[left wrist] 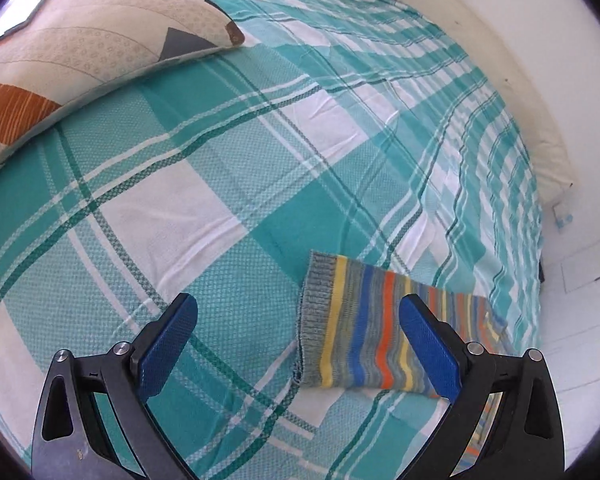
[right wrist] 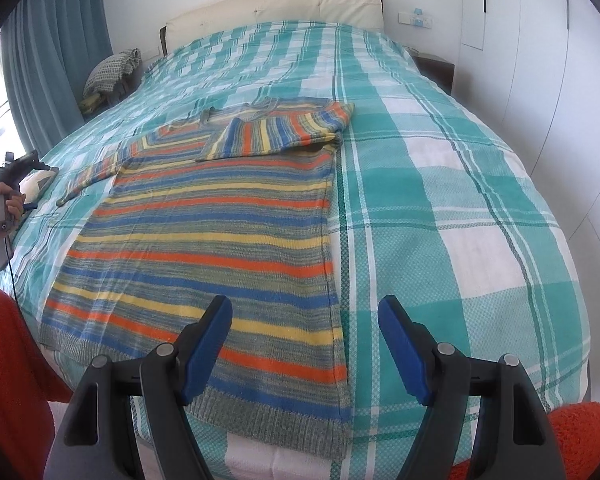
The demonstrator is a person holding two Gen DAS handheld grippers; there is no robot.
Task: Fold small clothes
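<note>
Blue-padded right gripper, jaws apart and empty, above the hem of the striped sweater, which lies flat on the teal plaid bedspread; beyond the claw, one sleeve is folded across the chest. Left gripper, jaws likewise apart, with the sleeve cuff between and just ahead of its fingers. Patterned pillow lies far ahead, left.
</note>
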